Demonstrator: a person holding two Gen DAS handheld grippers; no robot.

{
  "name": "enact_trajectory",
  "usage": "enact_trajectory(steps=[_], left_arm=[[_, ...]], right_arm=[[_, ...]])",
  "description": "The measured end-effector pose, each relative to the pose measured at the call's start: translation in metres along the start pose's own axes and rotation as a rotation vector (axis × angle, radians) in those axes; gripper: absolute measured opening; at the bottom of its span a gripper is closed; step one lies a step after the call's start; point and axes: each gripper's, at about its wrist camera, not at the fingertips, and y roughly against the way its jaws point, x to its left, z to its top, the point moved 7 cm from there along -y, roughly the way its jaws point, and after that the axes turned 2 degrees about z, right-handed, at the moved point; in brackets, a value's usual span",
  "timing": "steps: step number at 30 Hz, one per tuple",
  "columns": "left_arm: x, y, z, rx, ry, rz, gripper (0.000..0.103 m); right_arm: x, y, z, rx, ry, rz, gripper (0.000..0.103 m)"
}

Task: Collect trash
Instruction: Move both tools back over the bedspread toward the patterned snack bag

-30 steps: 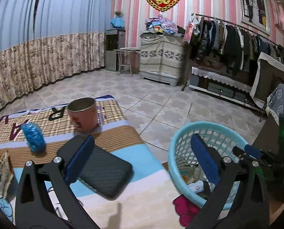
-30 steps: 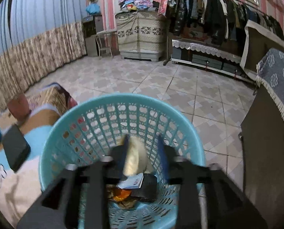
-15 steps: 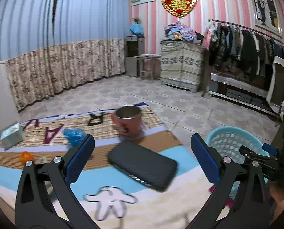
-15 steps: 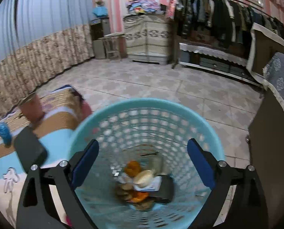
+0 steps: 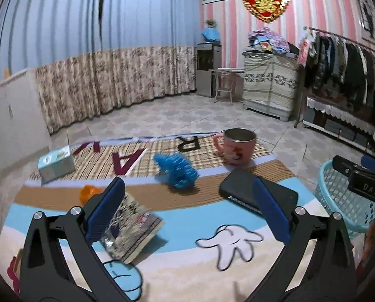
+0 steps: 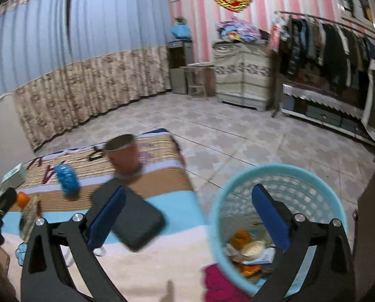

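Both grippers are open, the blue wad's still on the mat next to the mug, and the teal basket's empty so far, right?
Not quite: the teal basket already holds trash, as the right wrist view shows. The rest stands: left gripper and right gripper are open, and the blue wad lies near the mug.

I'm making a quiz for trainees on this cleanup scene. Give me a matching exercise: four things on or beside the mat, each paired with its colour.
Things:
1. mug
2. crumpled bag
3. laundry-style basket
4. power bank

Colours:
A. black
B. turquoise
C. pink
D. bright blue

Pairs: 1-C, 2-D, 3-B, 4-A
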Motion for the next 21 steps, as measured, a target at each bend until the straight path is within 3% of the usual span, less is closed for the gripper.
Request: enact_trajectory(steps=[5,12,17,21], left_arm=[[0.043,-0.006,-0.009,0.025,0.025,0.072,0.098],[0.099,-0.022,-0.028,0.079,0.075,0.141,0.098],[0.105,-0.041,-0.05,0.153,0.049,0.171,0.098],[0.094,-0.053,-0.064,0.205,0.027,0.135,0.098]], right_arm=[[0.054,-0.001,0.005,-0.024,0.11,0.053,0.098],[0.092,-0.023,-0.008,0.003,0.18,0.083,0.098],[0.095,-0.034,-0.024,0.029,0.22,0.073,0.098],[0.088,-0.041,-0.031,0.058,0.223,0.062,0.098]])
